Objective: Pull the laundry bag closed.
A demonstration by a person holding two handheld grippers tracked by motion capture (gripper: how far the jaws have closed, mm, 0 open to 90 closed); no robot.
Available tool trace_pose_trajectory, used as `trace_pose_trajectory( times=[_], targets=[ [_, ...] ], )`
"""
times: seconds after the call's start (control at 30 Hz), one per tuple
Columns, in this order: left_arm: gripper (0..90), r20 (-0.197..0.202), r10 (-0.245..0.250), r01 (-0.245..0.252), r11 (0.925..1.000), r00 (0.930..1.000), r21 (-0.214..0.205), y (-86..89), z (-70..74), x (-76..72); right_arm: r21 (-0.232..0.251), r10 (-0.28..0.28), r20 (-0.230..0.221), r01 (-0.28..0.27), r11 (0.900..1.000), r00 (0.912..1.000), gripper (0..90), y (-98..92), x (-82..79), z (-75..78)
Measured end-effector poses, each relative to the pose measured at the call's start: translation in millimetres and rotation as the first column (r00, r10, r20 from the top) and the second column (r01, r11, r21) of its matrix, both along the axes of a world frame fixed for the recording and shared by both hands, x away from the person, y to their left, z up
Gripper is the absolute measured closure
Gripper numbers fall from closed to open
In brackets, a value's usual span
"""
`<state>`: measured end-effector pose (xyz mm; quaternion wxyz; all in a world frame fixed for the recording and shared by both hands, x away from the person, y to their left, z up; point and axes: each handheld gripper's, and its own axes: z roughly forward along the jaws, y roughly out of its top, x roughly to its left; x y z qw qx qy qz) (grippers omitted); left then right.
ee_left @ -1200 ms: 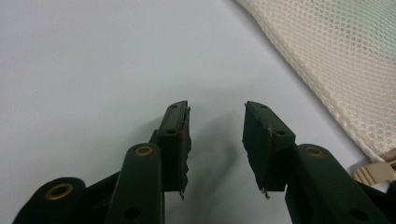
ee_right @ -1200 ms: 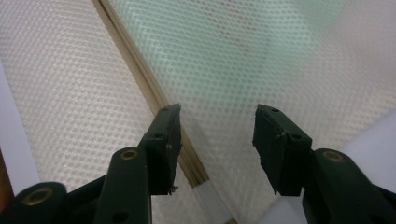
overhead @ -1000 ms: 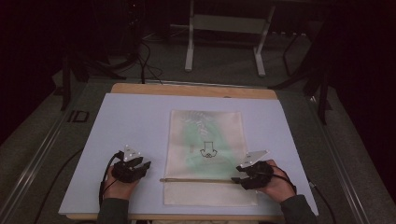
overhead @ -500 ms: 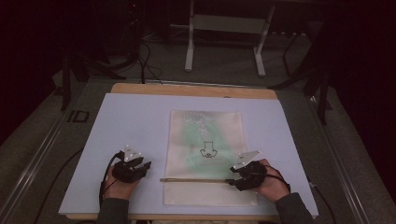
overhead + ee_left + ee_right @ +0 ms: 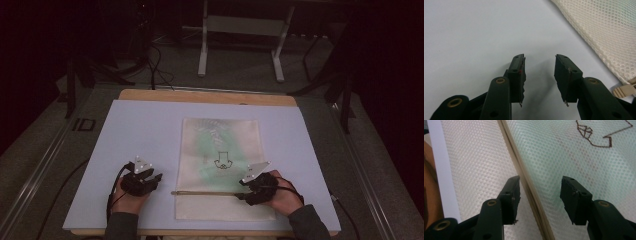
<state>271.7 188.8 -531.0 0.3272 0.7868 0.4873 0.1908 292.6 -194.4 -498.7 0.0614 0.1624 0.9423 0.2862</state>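
While the left gripper [image 5: 152, 178] was kept still on the bare white table sheet [image 5: 145, 130], just beside the left edge of the mesh bag [image 5: 220, 150], the right gripper [image 5: 243, 190] was moved a little further inward over the bag compared with the earlier pictures. In the high view from one second before, the right hand [image 5: 280, 192] was seen near the right edge of the bag; at this moment it was placed more toward the middle, above the zipper line [image 5: 205, 192] that runs across the lower part of the bag.

The jaws of the right gripper were spread wide and nothing was clamped between them. In the right gripper view the zipper line [image 5: 524, 180] was seen passing between the two jaws, so the gripper was set astride it but was not pressed on it. The left gripper [image 5: 537, 75] was also released, with only bare sheet between its jaws, and the mesh bag [image 5: 604, 32] lay apart at its side.

The bag itself was lying flat on the sheet, with greenish content and a dark printed drawing [image 5: 222, 162] visible through the mesh. It was judged that the zipper was being approached, probably to find its pull, and that no grasp had yet been made.
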Motion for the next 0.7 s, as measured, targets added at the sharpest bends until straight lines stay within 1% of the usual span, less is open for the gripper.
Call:
trace_pose_trajectory(
  times=[0.33,0.7],
  targets=[
    [59.6,-0.001,-0.002,0.002,1.0,1.0,0.001,-0.1,0.2,-0.1,-0.007,0.032,0.005,-0.032,0.9995,0.9995,50.4,12.4,0.7,1.7],
    [59.5,-0.002,-0.003,0.003,1.0,1.0,-0.001,0.0,0.3,-0.2,-0.011,0.057,-0.001,-0.057,0.9983,0.9984,50.3,26.2,0.8,0.5]
  ],
)
